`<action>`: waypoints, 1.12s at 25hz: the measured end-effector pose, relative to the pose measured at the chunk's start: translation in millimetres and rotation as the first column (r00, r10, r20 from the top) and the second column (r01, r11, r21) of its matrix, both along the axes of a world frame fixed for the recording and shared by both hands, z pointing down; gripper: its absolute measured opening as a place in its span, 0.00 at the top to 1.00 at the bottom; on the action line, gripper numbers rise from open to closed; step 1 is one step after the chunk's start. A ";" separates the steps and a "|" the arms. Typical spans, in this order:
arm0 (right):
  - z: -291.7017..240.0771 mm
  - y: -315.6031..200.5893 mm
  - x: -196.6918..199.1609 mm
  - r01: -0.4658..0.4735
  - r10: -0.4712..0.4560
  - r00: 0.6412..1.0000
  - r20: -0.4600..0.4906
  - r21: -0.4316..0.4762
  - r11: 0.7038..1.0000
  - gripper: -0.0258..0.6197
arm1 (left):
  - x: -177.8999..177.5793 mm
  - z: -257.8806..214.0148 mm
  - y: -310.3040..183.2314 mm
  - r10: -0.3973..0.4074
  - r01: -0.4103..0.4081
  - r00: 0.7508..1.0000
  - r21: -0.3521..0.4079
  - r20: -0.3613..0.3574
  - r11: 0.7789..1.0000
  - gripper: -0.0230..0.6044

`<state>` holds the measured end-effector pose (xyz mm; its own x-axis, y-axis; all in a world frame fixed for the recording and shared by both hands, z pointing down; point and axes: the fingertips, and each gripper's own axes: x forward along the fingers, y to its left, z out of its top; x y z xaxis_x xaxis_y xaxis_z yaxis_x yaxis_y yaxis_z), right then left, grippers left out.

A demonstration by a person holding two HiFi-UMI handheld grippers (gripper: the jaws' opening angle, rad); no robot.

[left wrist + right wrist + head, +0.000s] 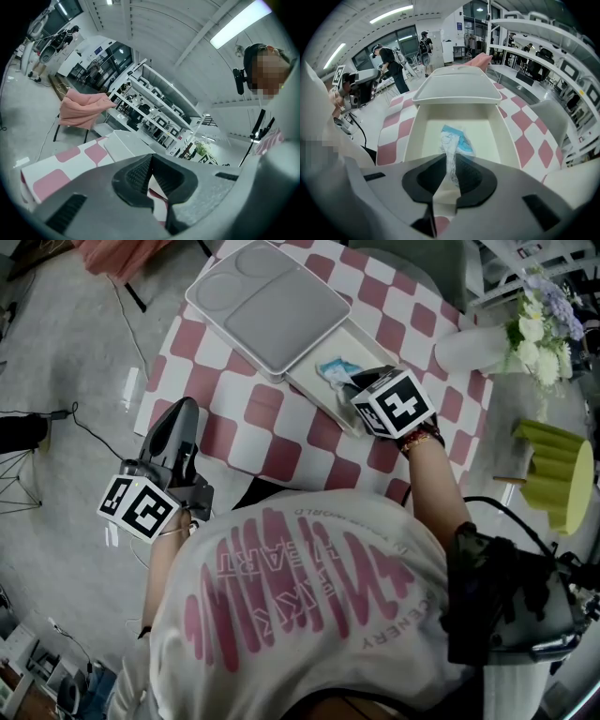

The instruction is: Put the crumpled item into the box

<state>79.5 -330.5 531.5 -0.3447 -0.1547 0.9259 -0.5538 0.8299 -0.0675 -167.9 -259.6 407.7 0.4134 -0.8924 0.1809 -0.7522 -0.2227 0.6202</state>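
**Wrapper down in the box, right jaws slack around its tail**

The crumpled blue-and-white plastic wrapper (457, 138) lies on the floor of the open white rectangular box (414, 136), near the end closest to the person. Its long axis runs along the box's length, straight away from the right hand-held gripper (452, 164). That hand-held gripper points steeply down into the box. Its jaws stand a little apart, and the wrapper's thin twisted tail rises between them; the pads do not appear to clamp it.

The left hand-held gripper (151, 161) has its jaws together on nothing. It hangs well apart from the box, over the near left edge of the table with the pink-and-white checked cloth (234, 437). The right hand is by far the nearer.

The flat pale-grey lid (272, 301) lies at the box's far end. The drop looks all but made. The next move probably turns on the tail, since a withdrawal back along it would free the wrapper without dragging it out.
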 end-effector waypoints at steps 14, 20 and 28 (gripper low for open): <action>2.2 1.5 0.6 -0.003 0.003 1.000 -0.028 -0.017 1.000 0.84 | -8.3 1.6 -5.3 0.003 -0.003 1.000 -0.001 -0.017 1.000 0.95; 2.1 3.3 0.2 0.003 -0.003 0.999 -0.033 -0.023 1.000 0.82 | -10.7 0.8 -1.6 -0.009 0.009 1.000 0.007 -0.018 1.000 0.95; 3.3 6.0 -1.5 0.020 -0.021 0.999 -0.040 -0.026 0.999 0.77 | -14.7 2.8 8.3 -0.031 0.031 0.999 0.004 -0.019 1.000 0.95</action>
